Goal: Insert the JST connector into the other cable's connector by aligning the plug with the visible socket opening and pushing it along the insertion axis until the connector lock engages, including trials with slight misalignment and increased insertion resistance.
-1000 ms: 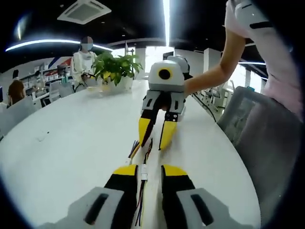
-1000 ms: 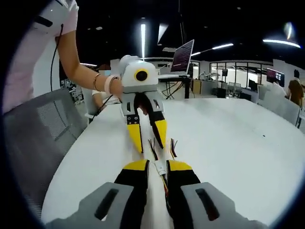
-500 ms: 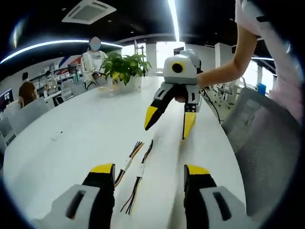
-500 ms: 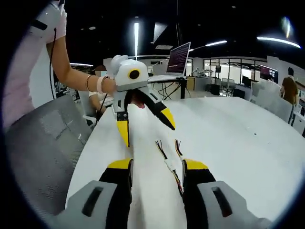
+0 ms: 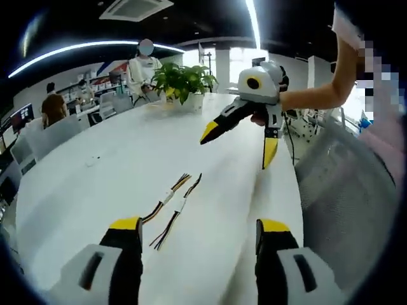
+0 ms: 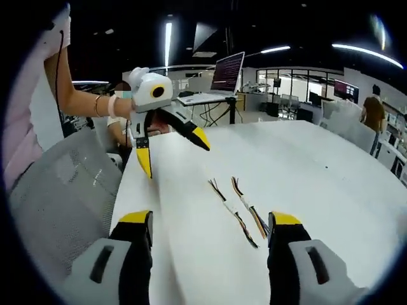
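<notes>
Cables: two wired cables (image 5: 170,208) (image 6: 238,210) lie side by side on the white tabletop (image 5: 95,184), untouched.
Left gripper (image 5: 197,244): we hold jaws wide open, empty, cables just ahead, long axis pointing away.
Right gripper (image 6: 210,238): jaws wide open, empty, cables ahead between them.
Nearer: we cannot tell.

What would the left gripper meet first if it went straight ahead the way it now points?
Probably the bare white table top, just past the two thin multicoloured wire cables; the left gripper stands open, raised above them. Depth is unclear.
</notes>
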The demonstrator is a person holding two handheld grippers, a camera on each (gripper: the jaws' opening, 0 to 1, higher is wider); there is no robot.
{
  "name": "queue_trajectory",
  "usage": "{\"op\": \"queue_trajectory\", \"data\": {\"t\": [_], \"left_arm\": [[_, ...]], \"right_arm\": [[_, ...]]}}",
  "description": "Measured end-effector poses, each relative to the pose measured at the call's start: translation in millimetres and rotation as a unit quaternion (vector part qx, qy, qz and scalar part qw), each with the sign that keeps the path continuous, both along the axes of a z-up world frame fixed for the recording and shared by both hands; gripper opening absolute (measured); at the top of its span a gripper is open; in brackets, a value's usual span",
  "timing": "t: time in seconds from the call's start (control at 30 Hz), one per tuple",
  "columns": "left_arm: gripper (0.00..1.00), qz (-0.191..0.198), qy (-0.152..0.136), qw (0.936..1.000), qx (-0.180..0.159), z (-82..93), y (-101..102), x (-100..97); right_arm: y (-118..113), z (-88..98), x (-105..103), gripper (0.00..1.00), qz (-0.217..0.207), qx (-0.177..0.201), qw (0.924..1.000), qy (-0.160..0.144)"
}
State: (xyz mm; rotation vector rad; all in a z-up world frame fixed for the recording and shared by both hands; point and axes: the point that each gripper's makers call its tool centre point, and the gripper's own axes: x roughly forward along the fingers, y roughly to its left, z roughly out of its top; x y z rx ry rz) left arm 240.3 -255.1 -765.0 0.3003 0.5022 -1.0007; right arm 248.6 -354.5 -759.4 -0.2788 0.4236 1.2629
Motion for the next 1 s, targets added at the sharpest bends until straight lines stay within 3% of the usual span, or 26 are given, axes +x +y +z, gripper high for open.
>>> {"op": "queue_trajectory", "data": {"t": [0.07, 0.17, 0.33, 0.4, 0.67, 0.8, 0.87, 0.93, 1.0], "left_arm": [[0.78, 0.038, 0.012, 0.9992, -0.005, 3.3, 6, 0.7], [0.85, 0.066, 0.016, 0.9975, -0.019, 9.0, 10, 2.4], [0.89, 0.099, 0.015, 0.9946, -0.026, 14.2, 15, 0.5], [0.85, 0.124, 0.003, 0.9921, -0.016, 15.2, 20, 0.5], [0.83, 0.2, 0.007, 0.9711, -0.13, 38.9, 17, -8.7], [0.86, 0.208, 0.014, 0.9739, -0.089, 28.5, 22, -19.3], [0.84, 0.231, 0.022, 0.9707, -0.062, 20.5, 28, -21.4], [0.81, 0.232, 0.021, 0.9704, -0.063, 19.5, 26, -24.4], [0.83, 0.24, 0.02, 0.9677, -0.075, 20.2, 25, -26.3]], "right_arm": [[-2, 3.4, 2, 0.83, -0.019, 0.002, 0.9998, 0.003], [-3, 8.3, -1, 0.85, -0.028, 0.004, 0.9996, 0.0], [-9, 9.0, -6, 0.86, -0.056, -0.001, 0.9984, 0.008], [-13, 8.5, -7, 0.86, -0.081, 0.0, 0.9966, 0.012], [-24, 2.9, -31, 0.86, -0.114, -0.004, 0.9927, 0.039], [-29, 2.7, -37, 0.85, -0.135, -0.004, 0.9901, 0.039], [-31, 1.0, -39, 0.84, -0.148, -0.008, 0.988, 0.044], [-34, -2.7, -41, 0.81, -0.176, -0.014, 0.9818, 0.071], [-27, 2.1, -44, 0.8, -0.175, 0.008, 0.9813, 0.079]]}}
